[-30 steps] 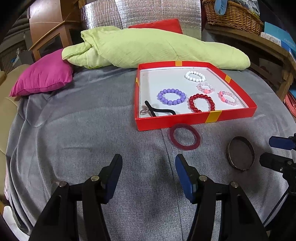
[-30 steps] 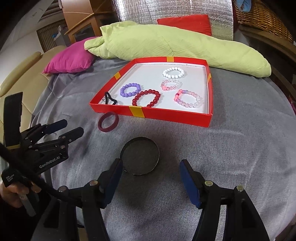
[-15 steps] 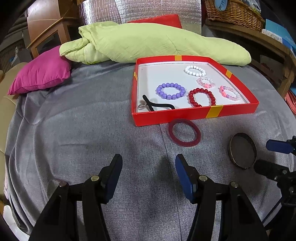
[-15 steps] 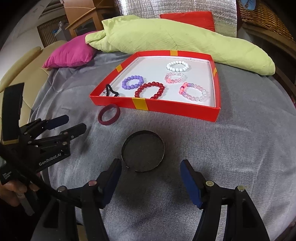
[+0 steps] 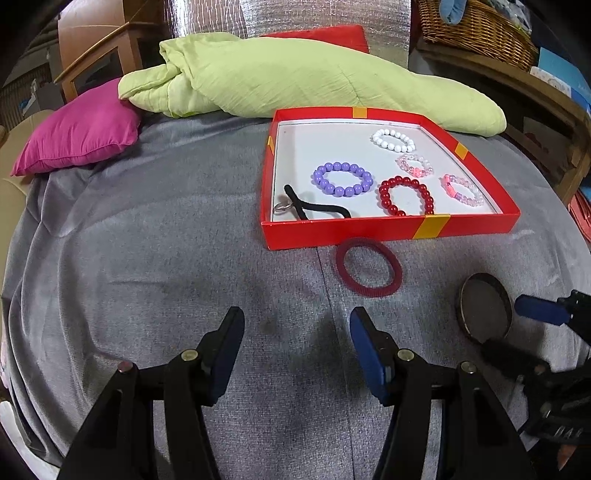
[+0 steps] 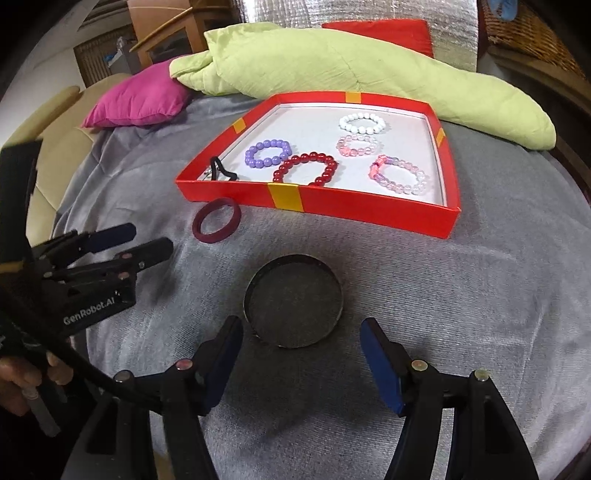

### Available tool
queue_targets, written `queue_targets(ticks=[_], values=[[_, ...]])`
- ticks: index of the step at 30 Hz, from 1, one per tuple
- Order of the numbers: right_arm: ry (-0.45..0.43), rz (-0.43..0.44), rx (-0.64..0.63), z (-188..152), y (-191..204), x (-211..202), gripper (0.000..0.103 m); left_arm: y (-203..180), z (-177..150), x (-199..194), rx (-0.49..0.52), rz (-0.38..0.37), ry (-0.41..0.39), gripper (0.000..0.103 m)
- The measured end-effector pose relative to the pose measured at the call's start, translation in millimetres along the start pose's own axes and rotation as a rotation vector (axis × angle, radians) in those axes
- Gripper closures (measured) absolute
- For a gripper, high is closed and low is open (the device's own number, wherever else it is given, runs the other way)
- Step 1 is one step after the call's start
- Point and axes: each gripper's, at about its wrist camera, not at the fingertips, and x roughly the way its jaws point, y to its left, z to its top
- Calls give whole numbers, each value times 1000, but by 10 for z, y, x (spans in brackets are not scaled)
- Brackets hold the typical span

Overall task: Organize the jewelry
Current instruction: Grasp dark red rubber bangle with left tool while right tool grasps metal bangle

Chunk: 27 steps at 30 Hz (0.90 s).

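A red tray [image 5: 384, 229] [image 6: 332, 207] on the grey cloth holds white, purple, red and pink bead bracelets and a black hair tie [image 5: 317, 209]. In front of the tray lie a dark red bangle [image 5: 368, 267] [image 6: 217, 225] and a wide dark metal bangle [image 6: 293, 300] [image 5: 484, 305]. My right gripper [image 6: 301, 332] hovers just short of the metal bangle; its jaws are opening, with nothing between them. My left gripper [image 5: 297, 323] stands open over bare cloth, short of the red bangle, and shows at the left of the right wrist view [image 6: 147, 242].
A green folded blanket [image 5: 295, 81] and a pink cushion [image 5: 79, 136] lie behind the tray. A wicker basket [image 5: 476, 29] sits on a shelf at the far right. A beige sofa arm [image 6: 48, 136] borders the cloth on the left.
My right gripper has come down and closer to the metal bangle, and its jaws stand a little wider. The left gripper has barely moved.
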Motion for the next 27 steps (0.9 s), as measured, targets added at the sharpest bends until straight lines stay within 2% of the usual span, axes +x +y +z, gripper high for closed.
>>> queue_targets(ticks=[6, 7, 8, 10, 19, 23, 27], values=[[-31, -14, -25, -14, 68, 39, 26, 13, 53, 64, -27, -33, 12, 42], [-37, -28, -27, -18, 67, 51, 28, 11, 62, 70, -29, -35, 12, 42], [-42, -50, -31, -24, 66, 61, 35, 8, 67, 70, -29, -35, 9, 42], [-52, -75, -43, -30, 71, 62, 42, 5, 70, 68, -27, -38, 6, 43], [-57, -86, -3, -19, -55, 9, 42, -51, 65, 85, -13, -67, 7, 42], [-52, -108, 28, -19, -172, -16, 42, -72, 72, 65, -19, -113, -2, 42], [-45, -122, 41, -22, -251, -17, 42, -95, 97, 36, -47, -208, -15, 42]])
